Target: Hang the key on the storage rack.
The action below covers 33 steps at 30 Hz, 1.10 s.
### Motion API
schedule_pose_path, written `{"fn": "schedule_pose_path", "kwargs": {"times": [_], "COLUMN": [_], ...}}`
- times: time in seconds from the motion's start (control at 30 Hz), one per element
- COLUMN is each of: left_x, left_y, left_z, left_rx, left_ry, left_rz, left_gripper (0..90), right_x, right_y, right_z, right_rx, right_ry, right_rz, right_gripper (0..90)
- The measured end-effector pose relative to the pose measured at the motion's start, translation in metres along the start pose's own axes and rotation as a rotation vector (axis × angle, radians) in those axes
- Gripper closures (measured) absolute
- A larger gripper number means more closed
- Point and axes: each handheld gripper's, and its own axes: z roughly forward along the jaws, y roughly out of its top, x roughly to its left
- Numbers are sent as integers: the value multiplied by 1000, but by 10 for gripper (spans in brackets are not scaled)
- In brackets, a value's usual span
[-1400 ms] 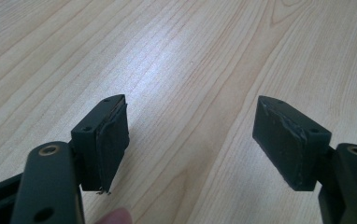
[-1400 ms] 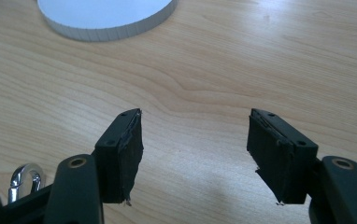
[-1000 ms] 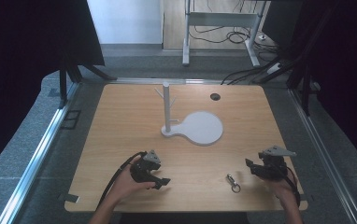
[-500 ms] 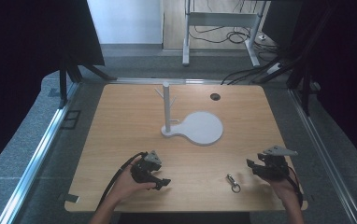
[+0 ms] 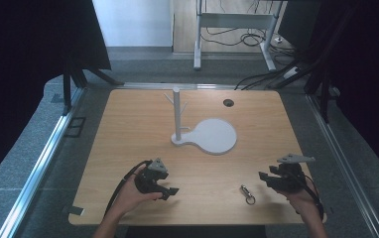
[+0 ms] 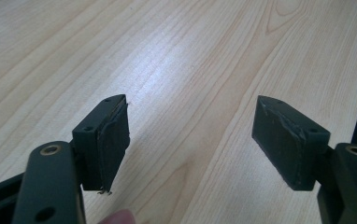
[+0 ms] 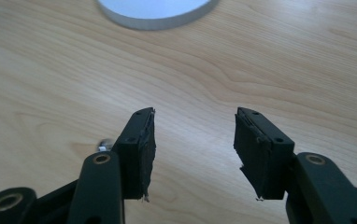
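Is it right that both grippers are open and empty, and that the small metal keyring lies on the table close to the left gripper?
One detail is wrong. The high view shows the small metal keyring lying close to the right gripper, not the left gripper. The rest holds: in both gripper views the jaws stand apart with bare table between them, so both are open and empty.

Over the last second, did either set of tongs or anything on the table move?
No visible change. The left tongs and right tongs rest open and empty near the table's front edge; the metal clip and white stand lie untouched.
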Motion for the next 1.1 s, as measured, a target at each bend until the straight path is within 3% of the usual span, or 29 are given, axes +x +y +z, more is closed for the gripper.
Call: {"fn": "schedule_pose_path", "kwargs": {"times": [0.17, 0.3, 0.6, 0.9, 1.1], "left_x": [2, 0, 0, -2, -3], "left_y": [0, 0, 0, 1, 1], "left_z": [-1, 0, 0, 2, -1], "left_rx": [2, 1, 9, 12, -6], "left_ry": [6, 5, 7, 0, -24], "left_rz": [4, 5, 2, 8, 3], "left_gripper": [280, 280, 280, 280, 280], "right_x": [13, 17, 26, 43, 45], "right_y": [11, 16, 22, 26, 28], "right_z": [-11, -15, -10, -7, -4], "right_rx": [48, 68, 153, 176, 190], "right_ry": [-9, 0, 29, 30, 26], "right_rz": [-65, -84, -134, -192, -195], "right_gripper": [531, 544, 549, 546, 549]}}
